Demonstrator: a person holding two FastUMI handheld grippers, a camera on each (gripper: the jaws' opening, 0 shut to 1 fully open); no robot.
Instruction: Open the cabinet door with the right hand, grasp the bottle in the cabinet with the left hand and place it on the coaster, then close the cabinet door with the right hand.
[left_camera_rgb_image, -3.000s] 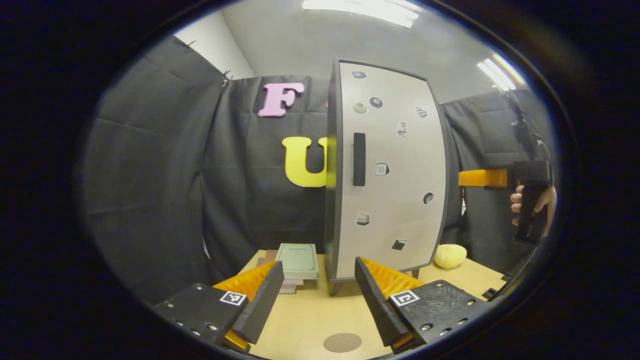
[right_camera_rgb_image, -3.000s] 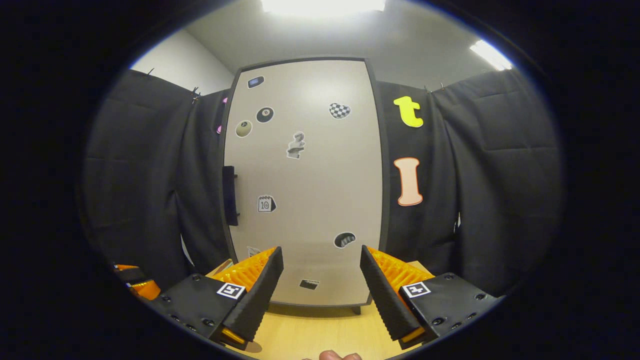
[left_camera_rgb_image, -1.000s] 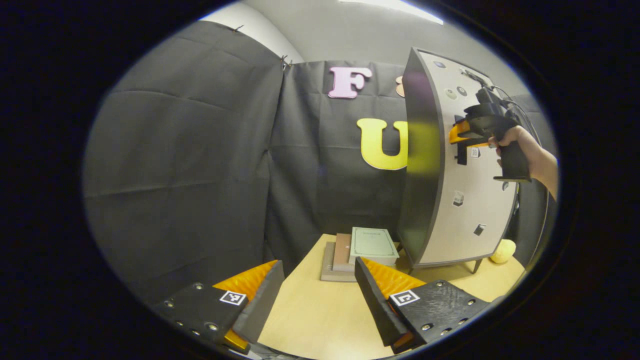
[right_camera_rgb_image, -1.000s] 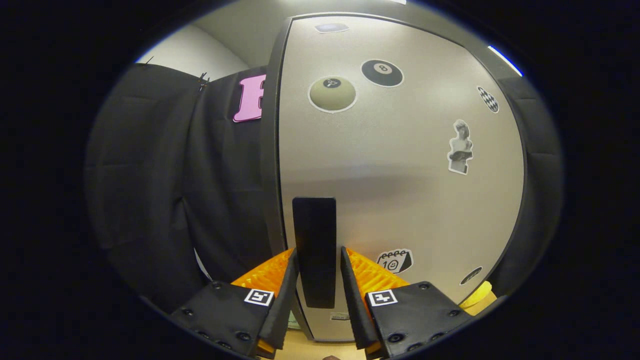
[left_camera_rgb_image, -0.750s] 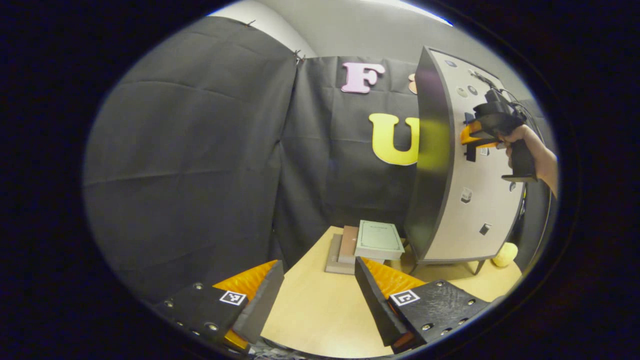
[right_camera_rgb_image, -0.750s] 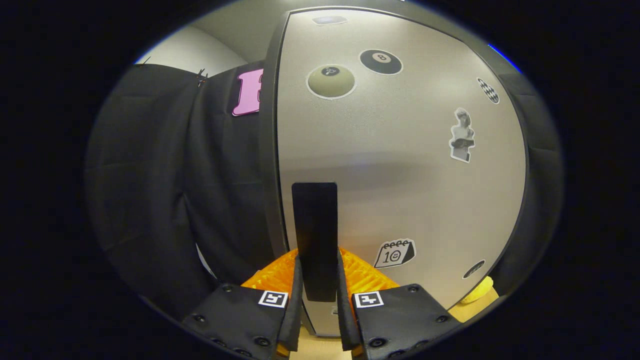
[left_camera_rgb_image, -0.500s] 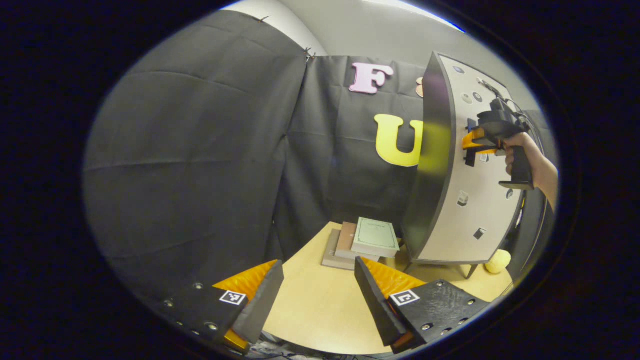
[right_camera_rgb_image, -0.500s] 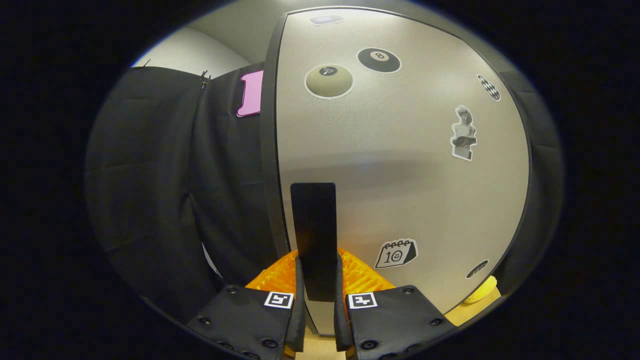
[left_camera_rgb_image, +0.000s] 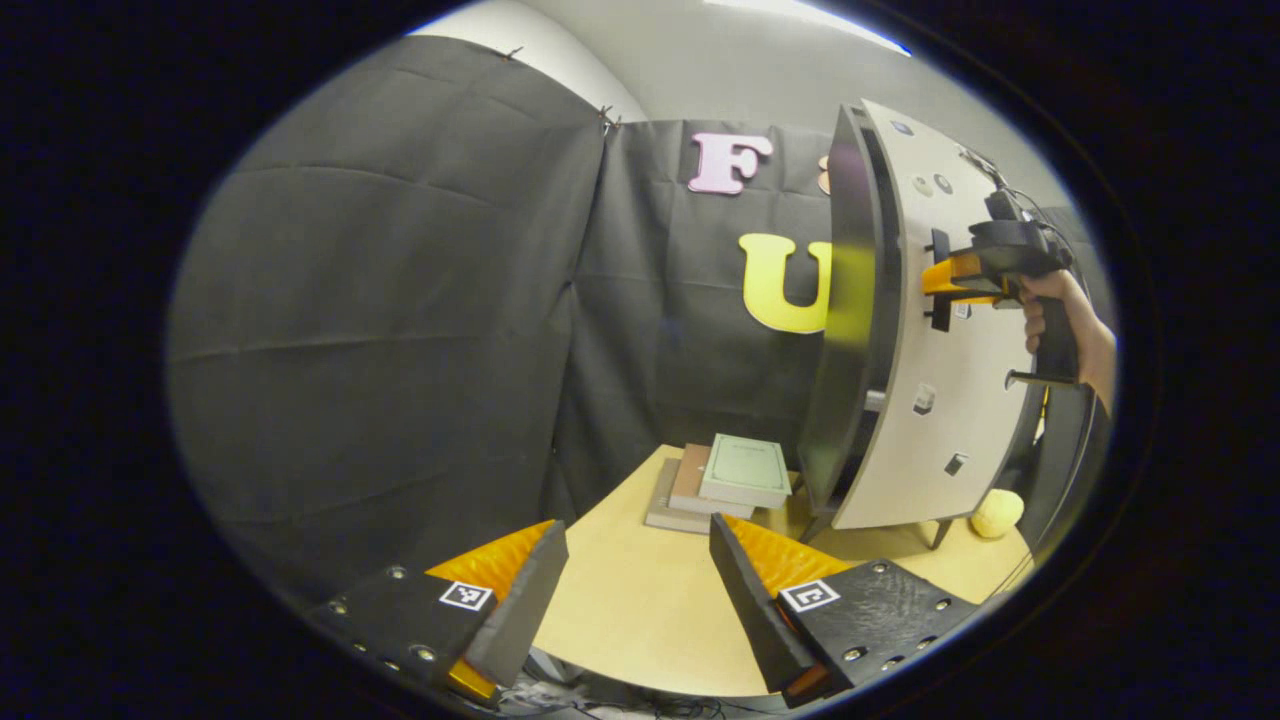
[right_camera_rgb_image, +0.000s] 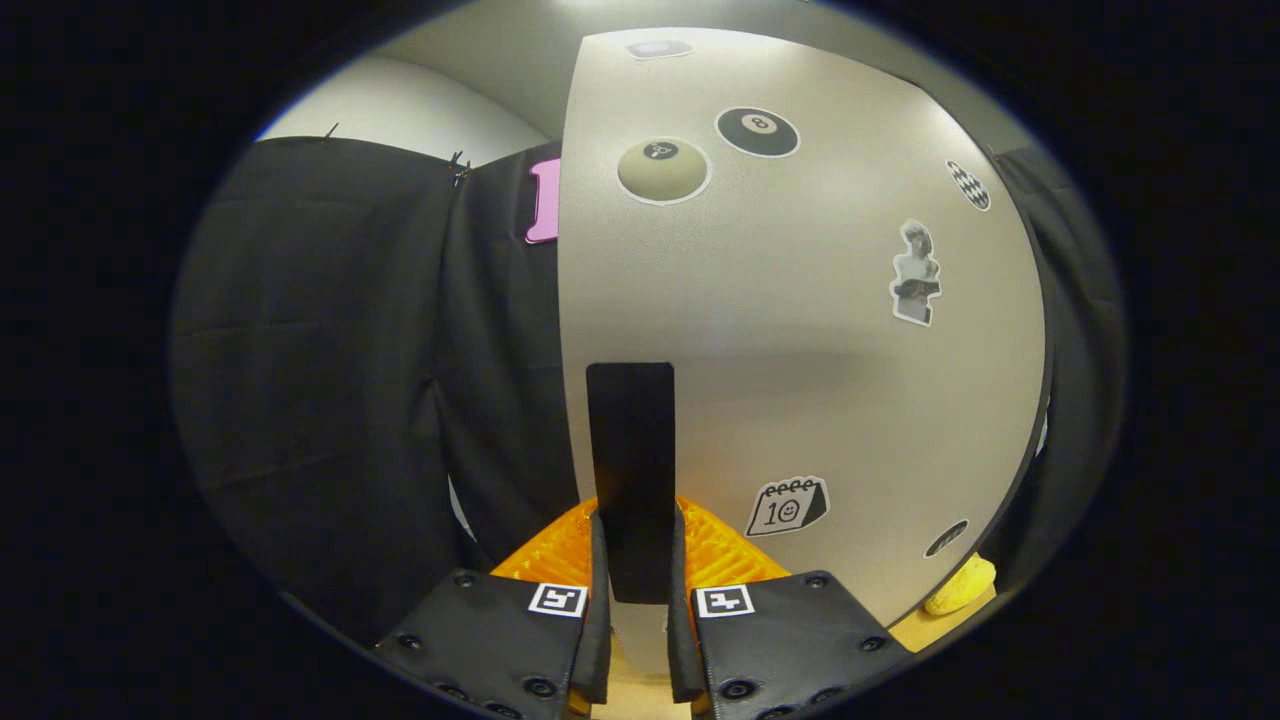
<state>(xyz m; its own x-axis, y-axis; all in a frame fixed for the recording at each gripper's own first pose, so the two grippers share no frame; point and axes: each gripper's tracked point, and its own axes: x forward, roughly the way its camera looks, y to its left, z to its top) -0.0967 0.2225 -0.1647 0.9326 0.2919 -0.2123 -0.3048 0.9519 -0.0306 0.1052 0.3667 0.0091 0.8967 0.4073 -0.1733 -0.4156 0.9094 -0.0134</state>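
A light wooden table (left_camera_rgb_image: 640, 610) carries a stack of flat books (left_camera_rgb_image: 722, 482), topped by a pale green one, at its far edge. A small yellow rounded object (left_camera_rgb_image: 997, 512) lies well right of the stack.

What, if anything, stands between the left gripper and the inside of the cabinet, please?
The cabinet door does. It is only slightly ajar, held by its handle in the right gripper. The open left gripper waits over the table; no bottle is visible.

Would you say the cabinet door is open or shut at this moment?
Slightly open: the cabinet door stands off the cabinet, a dark gap between them. The right gripper clamps its handle.
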